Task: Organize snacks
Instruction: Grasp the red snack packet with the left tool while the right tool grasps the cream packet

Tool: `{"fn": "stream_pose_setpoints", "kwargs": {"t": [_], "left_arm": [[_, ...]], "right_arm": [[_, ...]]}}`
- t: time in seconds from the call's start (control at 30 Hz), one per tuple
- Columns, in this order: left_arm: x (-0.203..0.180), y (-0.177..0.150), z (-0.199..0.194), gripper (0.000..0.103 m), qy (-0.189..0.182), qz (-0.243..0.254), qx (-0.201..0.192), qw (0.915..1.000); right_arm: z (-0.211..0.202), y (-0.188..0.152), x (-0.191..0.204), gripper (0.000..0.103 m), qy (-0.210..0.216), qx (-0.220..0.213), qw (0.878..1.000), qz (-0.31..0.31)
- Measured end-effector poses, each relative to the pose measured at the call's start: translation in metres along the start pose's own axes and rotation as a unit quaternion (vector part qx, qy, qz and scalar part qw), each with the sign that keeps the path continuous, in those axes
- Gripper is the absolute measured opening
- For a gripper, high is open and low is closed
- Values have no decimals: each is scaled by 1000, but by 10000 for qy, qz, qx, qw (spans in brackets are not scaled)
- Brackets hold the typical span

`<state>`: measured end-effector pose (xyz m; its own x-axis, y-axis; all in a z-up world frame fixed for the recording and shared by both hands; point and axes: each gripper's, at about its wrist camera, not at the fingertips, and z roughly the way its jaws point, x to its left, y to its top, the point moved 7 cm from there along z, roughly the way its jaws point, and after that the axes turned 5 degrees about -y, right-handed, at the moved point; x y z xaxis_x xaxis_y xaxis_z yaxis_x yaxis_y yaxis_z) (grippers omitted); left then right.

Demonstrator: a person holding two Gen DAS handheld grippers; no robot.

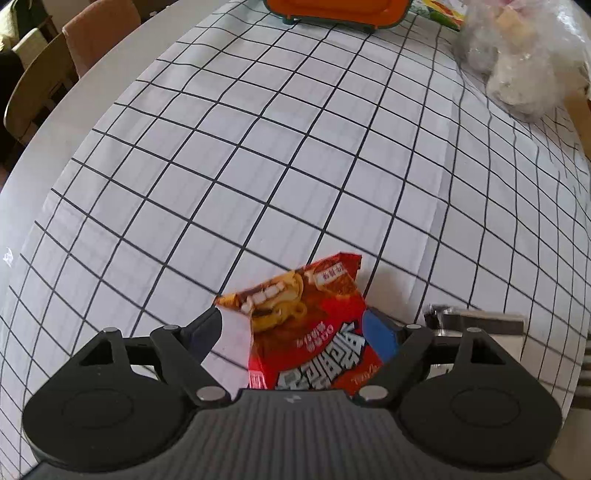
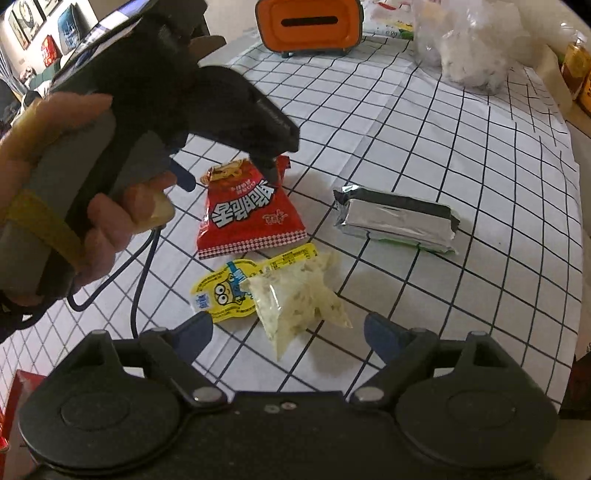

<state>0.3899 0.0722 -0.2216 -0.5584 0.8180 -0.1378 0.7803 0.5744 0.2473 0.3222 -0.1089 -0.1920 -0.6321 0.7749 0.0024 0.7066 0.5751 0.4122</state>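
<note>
Nothing sorted yet: left gripper [image 1: 295, 332] straddles the red packet [image 1: 314, 332], jaws apart; right gripper [image 2: 288, 328] gapes above the clear bag [image 2: 295, 299], lower centre.

A white cloth [image 1: 258, 155] with a black grid is covering the pale surface [image 1: 55, 122]; wooden chairs [image 1: 40, 85] are standing beyond its far-left edge, and framed pictures [image 2: 22, 18] are hanging behind.

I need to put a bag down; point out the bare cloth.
Free: the wide stretch of checked cloth between the red packet and the orange box, and the strip right of the silver packet. Crowded: the red, yellow and clear packets huddle near both grippers.
</note>
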Motion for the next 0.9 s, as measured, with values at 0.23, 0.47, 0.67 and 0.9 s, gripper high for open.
{"fn": "stream_pose_setpoints", "kwargs": {"t": [0.23,0.47,0.67,0.9], "left_arm": [[-3,5,14,84,-83,-155,68,9998],[-3,0,26,84,-32,-111,190,9998],[-6,-1,26,83,-15,86,130,9999],[-6,-3,19,66,8,519,-61,9986]], "right_arm": [[26,0,-5,85,-92,171,9998,65],[44,-2,-9,79,-173,239,9995,129],[47,-3,-5,68,-175,143,9997,81],[42,-4,-5,50,-80,-5,9999,125]]}}
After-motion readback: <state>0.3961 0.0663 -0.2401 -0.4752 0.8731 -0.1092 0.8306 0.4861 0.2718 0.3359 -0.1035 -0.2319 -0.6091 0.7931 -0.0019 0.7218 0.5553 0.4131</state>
